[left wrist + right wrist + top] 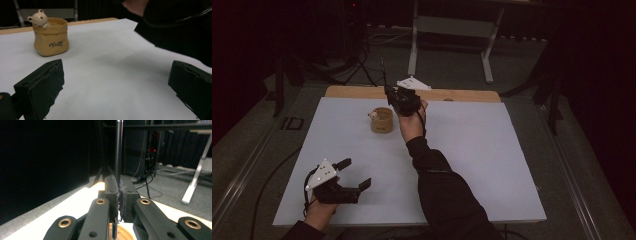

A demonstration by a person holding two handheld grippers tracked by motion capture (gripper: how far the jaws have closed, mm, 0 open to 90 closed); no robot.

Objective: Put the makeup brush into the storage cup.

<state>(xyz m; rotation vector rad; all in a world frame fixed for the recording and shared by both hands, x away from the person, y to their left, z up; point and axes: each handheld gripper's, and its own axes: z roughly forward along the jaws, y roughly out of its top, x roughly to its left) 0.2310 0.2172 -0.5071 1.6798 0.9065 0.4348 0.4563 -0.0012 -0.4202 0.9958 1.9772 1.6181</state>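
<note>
Right tool (398, 95): raised over the far part of the surface, just beside and above the pot; in the right gripper view its jaws are pressed together on a thin dark rod (118, 155) that stands upright between them.
Left tool (353, 175): held low near the front left corner of the surface, jaws spread wide, nothing between them.
Pot (381, 120): small tan sack-shaped pot with a bear figure (39, 17) at its rim, standing upright on the white surface (472, 165), well apart from the left tool.
Rod position: its lower end hangs over what appears to be the pot's open mouth in the right gripper view; whether it touches the pot cannot be told.
Risk, slip: the rod is thin and gripped along a short length only; it could tilt or slide in the jaws if it meets the rim.
Risk, tipping: the pot looks light and nothing steadies it; a sideways push from the rod could knock it over or shove it.
Risk, bear figure: it projects at the rim and could catch the rod on a misaligned descent.
Lighting: dim, making fine alignment harder to judge.
</note>
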